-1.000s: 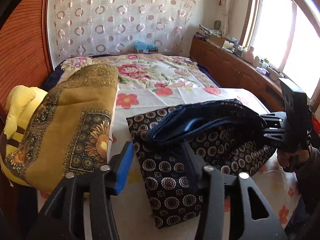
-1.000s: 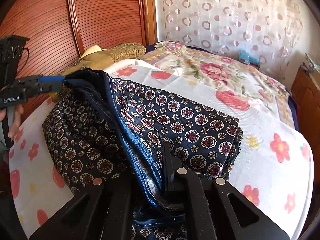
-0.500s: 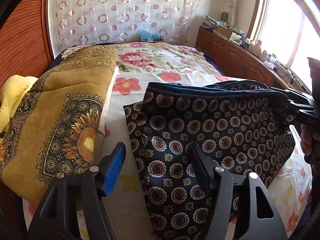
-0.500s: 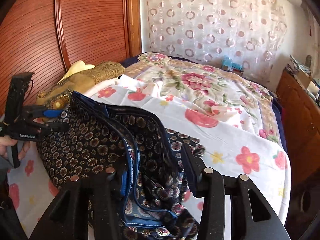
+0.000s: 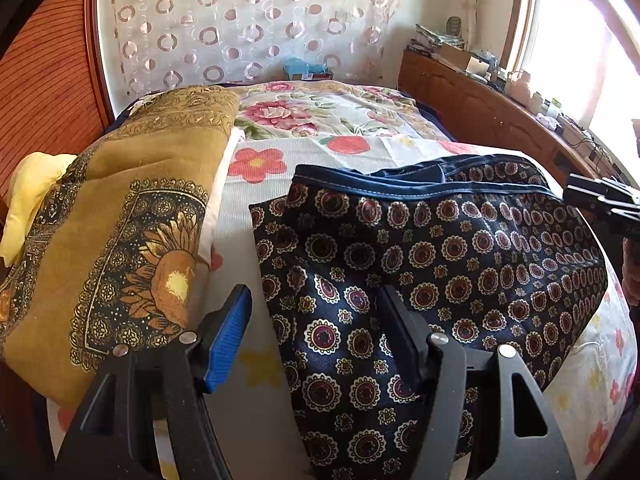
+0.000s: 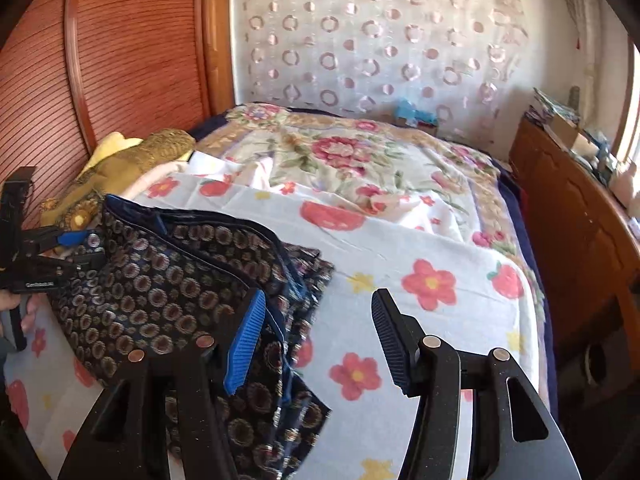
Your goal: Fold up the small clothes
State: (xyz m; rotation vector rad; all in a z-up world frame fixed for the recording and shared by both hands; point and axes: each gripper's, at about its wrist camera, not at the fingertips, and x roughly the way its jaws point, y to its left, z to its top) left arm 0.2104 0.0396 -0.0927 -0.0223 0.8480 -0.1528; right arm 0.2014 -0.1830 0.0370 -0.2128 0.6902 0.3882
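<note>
A: The dark navy, medallion-printed satin garment (image 5: 420,264) lies folded on the floral-sheeted bed (image 6: 420,240), beside an ochre sunflower blanket (image 5: 120,240). It looks light, limp and slippery; the blue-piped hem seems the surest hold.

B: The left tongs (image 5: 316,336) gape empty. The right tongs (image 6: 316,336) have just been opening, empty too. The garment's underlayers are hidden.

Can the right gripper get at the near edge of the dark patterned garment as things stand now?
Probably yes. The right gripper has just been opening and holds nothing; the dark patterned garment lies flat on the floral sheet, its edge beside the left finger, with nothing lying over it.
</note>
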